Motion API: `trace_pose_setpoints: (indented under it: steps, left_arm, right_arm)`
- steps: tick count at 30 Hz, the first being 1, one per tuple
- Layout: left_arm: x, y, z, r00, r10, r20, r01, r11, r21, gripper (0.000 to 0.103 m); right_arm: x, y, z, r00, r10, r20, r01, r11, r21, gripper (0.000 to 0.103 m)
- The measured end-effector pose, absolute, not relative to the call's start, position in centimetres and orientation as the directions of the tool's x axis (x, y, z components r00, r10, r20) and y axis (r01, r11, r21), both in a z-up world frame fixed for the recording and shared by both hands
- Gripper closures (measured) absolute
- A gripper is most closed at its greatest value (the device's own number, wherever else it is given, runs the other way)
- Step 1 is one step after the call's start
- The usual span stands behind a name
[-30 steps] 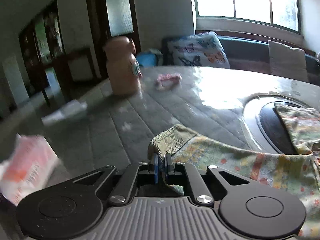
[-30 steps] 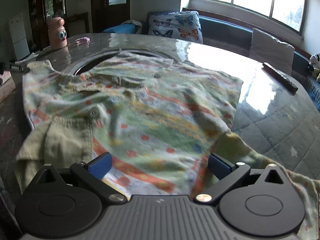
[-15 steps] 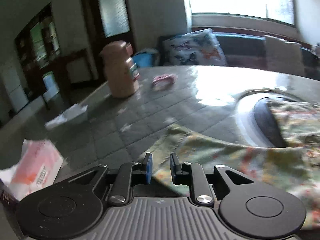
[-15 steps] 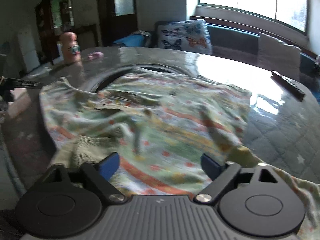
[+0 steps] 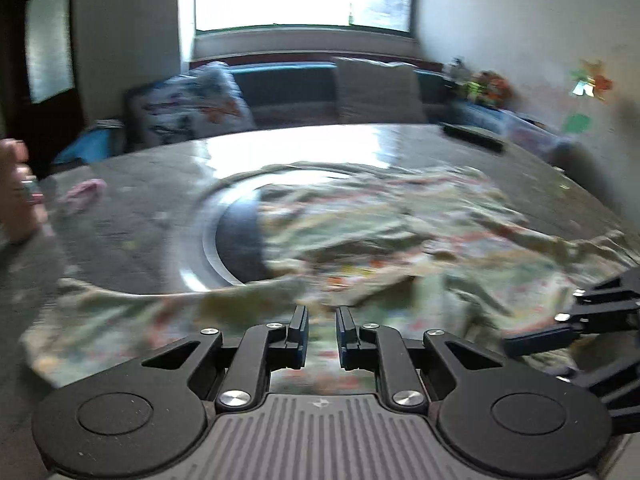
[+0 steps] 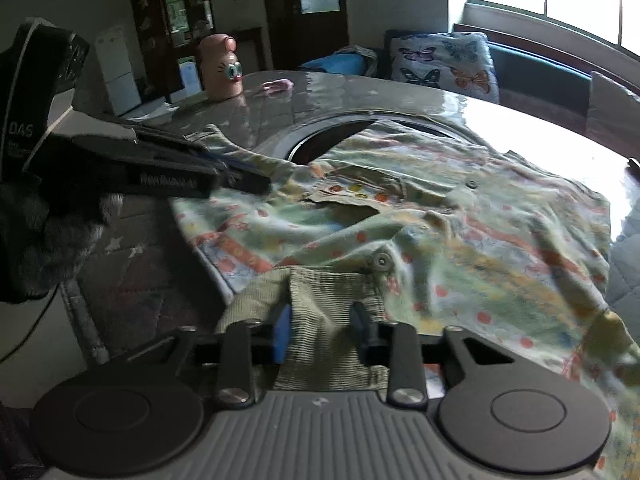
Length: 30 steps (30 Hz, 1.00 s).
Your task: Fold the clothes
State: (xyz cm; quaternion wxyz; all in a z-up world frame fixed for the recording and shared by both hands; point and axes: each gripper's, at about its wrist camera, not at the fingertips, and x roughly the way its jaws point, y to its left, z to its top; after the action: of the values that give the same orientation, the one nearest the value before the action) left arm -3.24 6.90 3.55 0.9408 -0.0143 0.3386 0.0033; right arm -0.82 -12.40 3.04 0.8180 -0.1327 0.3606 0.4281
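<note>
A small green garment with orange dots and stripes [image 6: 440,232] lies spread on the round table, partly over its dark centre disc [image 6: 320,142]. It also shows, blurred, in the left wrist view [image 5: 380,240]. My left gripper [image 5: 322,330] is open a little, over the garment's near edge, holding nothing. My right gripper [image 6: 322,326] is partly open with the ribbed olive cuff [image 6: 328,300] between its fingers, not pinched. The left gripper also shows at the garment's far left corner in the right wrist view [image 6: 240,170].
A pink cartoon bottle [image 6: 222,68] and a small pink item [image 6: 276,86] stand at the table's far side. A dark remote [image 5: 472,138] lies near the far right edge. A bench with cushions [image 6: 444,64] runs under the window.
My left gripper let go of the garment's corner, opened a little and swung right to face across the garment. My right gripper narrowed from wide open around the ribbed cuff.
</note>
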Motion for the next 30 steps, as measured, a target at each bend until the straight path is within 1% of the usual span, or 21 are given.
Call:
trace_pose_setpoints:
  steps: [1, 2, 5, 12, 21, 25, 28, 30]
  left_arm:
    - [-3.0, 6.6, 3.3, 0.766, -0.015, -0.642, -0.006, 1.0, -0.031, 0.087]
    - [-2.8, 6.3, 3.1, 0.762, -0.028, -0.647, 0.005, 0.999, -0.038, 0.087]
    - [-2.4, 5.6, 2.7, 0.756, -0.067, -0.651, 0.039, 0.998, -0.057, 0.087]
    - [-1.6, 3.6, 2.0, 0.747, -0.131, -0.652, 0.133, 0.99, -0.046, 0.087]
    - [-1.5, 2.2, 1.3, 0.736, -0.198, -0.647, 0.216, 0.975, -0.052, 0.087]
    - [-1.9, 1.7, 1.5, 0.756, -0.178, -0.63, 0.219, 0.976, -0.012, 0.087]
    - [-2.1, 1.7, 1.5, 0.751, -0.197, -0.631, 0.238, 0.971, -0.021, 0.087]
    - [-2.3, 0.9, 1.1, 0.749, -0.189, -0.635, 0.262, 0.965, 0.022, 0.088]
  right_arm:
    - [-0.8, -12.6, 3.1, 0.376, 0.606, -0.701, -0.792, 0.603, 0.097, 0.092]
    - [-0.7, -13.0, 3.4, 0.381, 0.612, -0.693, -0.783, 0.612, 0.11, 0.096]
    - [-0.3, -14.6, 4.4, 0.398, 0.631, -0.665, -0.752, 0.64, 0.158, 0.1]
    - [0.8, -18.3, 6.3, 0.431, 0.677, -0.597, -0.673, 0.682, 0.286, 0.101]
    - [0.9, -18.6, 6.2, 0.436, 0.685, -0.584, -0.658, 0.685, 0.313, 0.101]
    - [1.0, -18.3, 5.9, 0.436, 0.679, -0.59, -0.658, 0.688, 0.306, 0.101]
    - [0.9, -18.3, 5.9, 0.437, 0.679, -0.59, -0.66, 0.688, 0.303, 0.101]
    - [0.9, -18.2, 5.9, 0.436, 0.678, -0.592, -0.661, 0.688, 0.301, 0.101]
